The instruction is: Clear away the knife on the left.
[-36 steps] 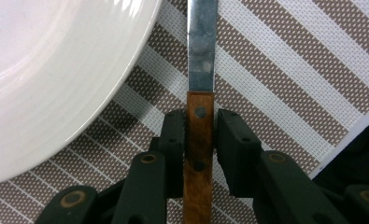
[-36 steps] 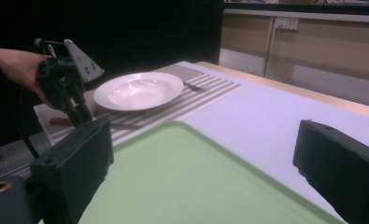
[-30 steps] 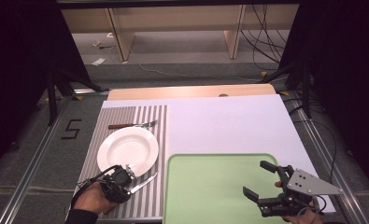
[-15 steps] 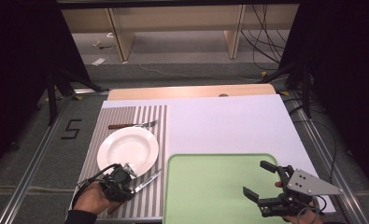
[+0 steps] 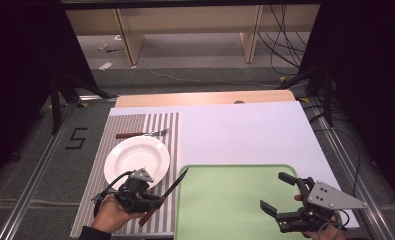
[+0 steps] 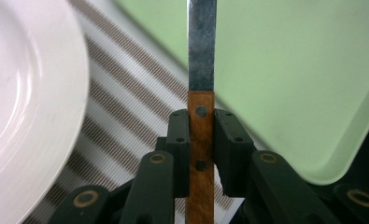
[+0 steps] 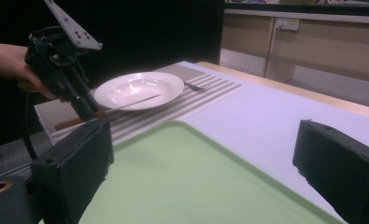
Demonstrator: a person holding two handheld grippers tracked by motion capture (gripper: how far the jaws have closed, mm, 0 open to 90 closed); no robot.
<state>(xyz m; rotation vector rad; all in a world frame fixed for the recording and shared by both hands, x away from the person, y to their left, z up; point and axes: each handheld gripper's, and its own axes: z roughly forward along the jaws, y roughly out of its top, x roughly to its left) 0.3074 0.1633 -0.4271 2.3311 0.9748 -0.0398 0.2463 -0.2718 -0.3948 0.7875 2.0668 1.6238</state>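
A: Seen from above, at far left: left gripper (image 5: 152, 199) clamped on the wooden handle of the knife (image 5: 171, 189), blade slanting up and away toward the corner of the green tray (image 5: 225, 200).

B: Closer in the left gripper view: both black jaws pressed flat against the brown handle (image 6: 201, 154), two rivets visible, steel blade running straight ahead of the jaws. Not legible from above.

A: Lifted or resting?

B: From the right gripper view, knife (image 7: 102, 110) held level just over the striped mat (image 7: 140, 119), handle end poking out behind the left gripper (image 7: 86, 113). Hard to tell whether the tip touches anything.

A: Beside the knife?

B: White plate (image 5: 136, 159) just left of the blade, near but apart. In the left gripper view, plate rim (image 6: 32, 102) to the left of the jaws, tray edge (image 6: 313, 93) to the right, striped mat (image 6: 126, 88) between.

A: Farther off?

B: Beyond the plate, a fork (image 5: 141, 134) lying across the mat, well away from the left gripper.

A: And at the right?

B: Right gripper (image 5: 280, 192) spread wide, holding nothing, hovering over the tray's near right part. Own view: two black jaws far apart, bare green tray (image 7: 182, 177) between them, white tabletop (image 7: 266, 112) beyond.

A: Anything blocking?

B: Nothing between the blade and the tray.
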